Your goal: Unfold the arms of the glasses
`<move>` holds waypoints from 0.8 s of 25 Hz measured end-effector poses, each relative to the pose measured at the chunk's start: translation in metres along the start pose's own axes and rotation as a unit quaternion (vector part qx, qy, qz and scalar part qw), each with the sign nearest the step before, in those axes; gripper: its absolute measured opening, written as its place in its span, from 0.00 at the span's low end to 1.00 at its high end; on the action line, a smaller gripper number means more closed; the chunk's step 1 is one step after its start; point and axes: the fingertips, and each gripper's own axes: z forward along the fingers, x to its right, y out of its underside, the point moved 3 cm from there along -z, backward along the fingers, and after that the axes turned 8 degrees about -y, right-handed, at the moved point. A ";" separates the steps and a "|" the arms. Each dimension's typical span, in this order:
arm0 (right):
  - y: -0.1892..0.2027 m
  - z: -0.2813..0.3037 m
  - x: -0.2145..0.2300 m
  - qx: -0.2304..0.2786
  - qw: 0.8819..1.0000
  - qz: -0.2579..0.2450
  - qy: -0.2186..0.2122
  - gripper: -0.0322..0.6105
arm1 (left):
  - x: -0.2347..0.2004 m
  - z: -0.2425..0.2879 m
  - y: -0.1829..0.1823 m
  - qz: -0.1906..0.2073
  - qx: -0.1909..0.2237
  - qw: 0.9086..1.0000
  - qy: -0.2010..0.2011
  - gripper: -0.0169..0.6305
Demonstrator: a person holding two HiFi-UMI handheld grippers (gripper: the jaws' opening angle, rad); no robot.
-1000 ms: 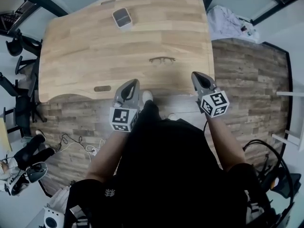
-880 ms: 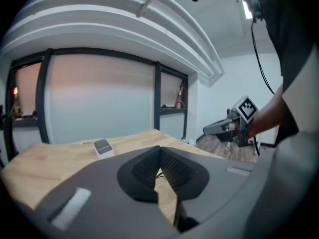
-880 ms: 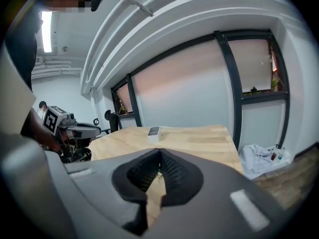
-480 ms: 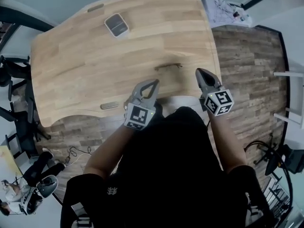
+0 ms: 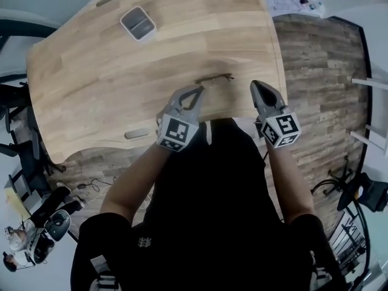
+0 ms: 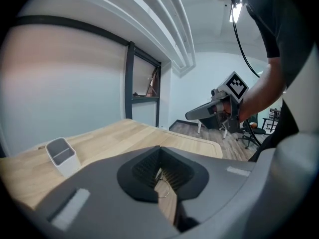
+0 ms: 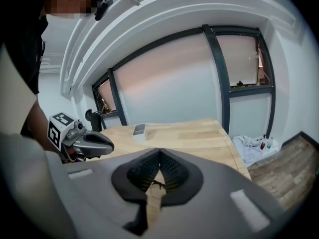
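Thin dark-framed glasses [image 5: 213, 77] lay on the light wooden table [image 5: 91, 71] just beyond left gripper [image 5: 198, 90] and right gripper [image 5: 255, 85], each with jaws together and empty, while the small white rectangular box [image 5: 137, 23] sat well apart, contents unclear.

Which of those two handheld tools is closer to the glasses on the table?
The left gripper: its tip almost reaches the near end of the glasses, while the right gripper stands clearly farther off to their other side.
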 end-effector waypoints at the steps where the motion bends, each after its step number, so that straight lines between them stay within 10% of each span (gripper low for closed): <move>1: 0.004 0.003 0.005 0.000 1.000 0.002 -0.001 0.05 | 0.001 0.006 0.001 0.001 -0.001 1.000 0.001 0.03; 20: 0.087 0.036 0.079 -0.061 0.994 0.084 -0.019 0.05 | 0.028 0.111 0.084 0.004 -0.118 0.993 0.020 0.23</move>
